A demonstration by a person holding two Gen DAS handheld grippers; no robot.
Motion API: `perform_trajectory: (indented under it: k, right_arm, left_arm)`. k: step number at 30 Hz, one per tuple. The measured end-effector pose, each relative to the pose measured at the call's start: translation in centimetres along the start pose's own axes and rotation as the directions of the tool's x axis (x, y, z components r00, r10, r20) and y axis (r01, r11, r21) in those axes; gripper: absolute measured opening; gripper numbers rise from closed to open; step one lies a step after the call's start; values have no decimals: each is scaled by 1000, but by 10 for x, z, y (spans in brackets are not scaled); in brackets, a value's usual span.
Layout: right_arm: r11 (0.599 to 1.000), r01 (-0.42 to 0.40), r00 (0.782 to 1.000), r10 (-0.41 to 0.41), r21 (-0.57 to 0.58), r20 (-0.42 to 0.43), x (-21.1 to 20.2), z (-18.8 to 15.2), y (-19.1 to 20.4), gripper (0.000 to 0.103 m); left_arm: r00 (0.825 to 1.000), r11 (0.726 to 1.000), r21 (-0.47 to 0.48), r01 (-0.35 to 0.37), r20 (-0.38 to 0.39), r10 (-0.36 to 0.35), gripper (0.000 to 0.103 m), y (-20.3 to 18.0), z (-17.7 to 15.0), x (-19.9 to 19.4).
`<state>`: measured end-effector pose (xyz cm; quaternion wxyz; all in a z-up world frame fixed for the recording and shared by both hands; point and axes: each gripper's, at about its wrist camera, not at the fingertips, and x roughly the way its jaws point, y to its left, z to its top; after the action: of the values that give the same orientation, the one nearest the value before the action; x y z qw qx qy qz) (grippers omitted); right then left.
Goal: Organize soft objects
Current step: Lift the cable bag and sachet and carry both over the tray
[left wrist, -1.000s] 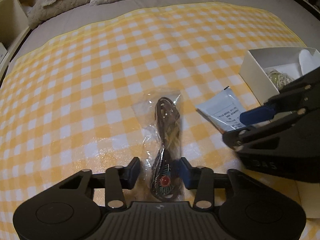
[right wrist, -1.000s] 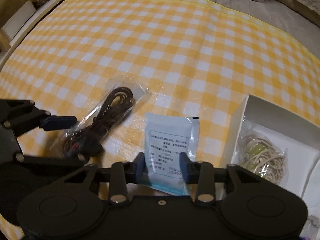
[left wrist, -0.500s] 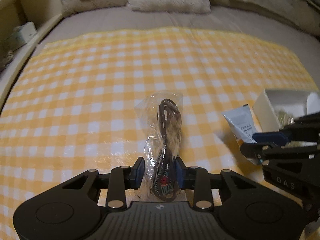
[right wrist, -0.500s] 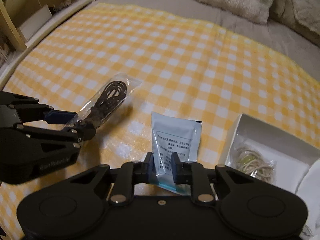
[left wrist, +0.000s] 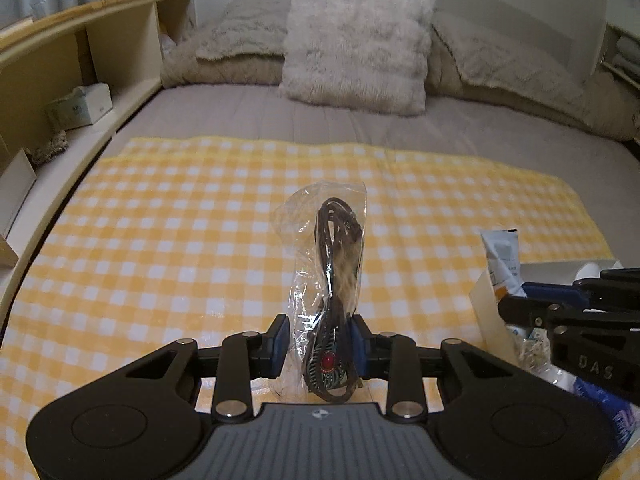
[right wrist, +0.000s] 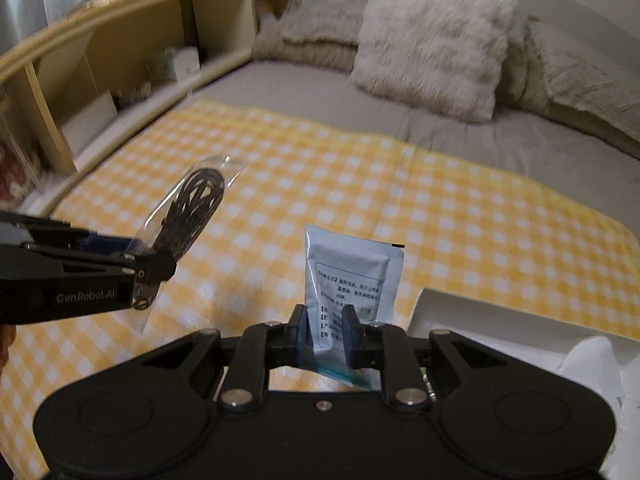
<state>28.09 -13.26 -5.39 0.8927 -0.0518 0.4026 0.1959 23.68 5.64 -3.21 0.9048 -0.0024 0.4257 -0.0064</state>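
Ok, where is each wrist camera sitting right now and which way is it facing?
Left wrist: behind the left gripper, looking up the bed at the fluffy pillow; its fingers clamp the bagged cord; right gripper at right edge.
Right wrist: behind the right gripper, facing the pillow and shelf; clamps the blue sachet; left gripper at left.
Shared: checkered cloth, both items, white box.

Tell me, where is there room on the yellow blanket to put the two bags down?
The checked blanket is bare on its whole left half toward the wooden shelf, and along its far edge before the fluffy pillow. It is crowded at the right, where the white box sits under the right tongs.
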Motion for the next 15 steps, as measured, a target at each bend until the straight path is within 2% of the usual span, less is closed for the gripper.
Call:
perform_trajectory:
  k: [10, 15]
  right_arm:
    - [998, 1, 986, -10, 56, 164, -46, 1, -14, 18]
    - [997, 12, 978, -27, 71, 206, -65, -3, -21, 18]
  left_arm:
    - [993, 999, -30, 35, 112, -31, 34, -20, 8, -24]
    - [987, 999, -14, 32, 155, -29, 34, -31, 10, -38]
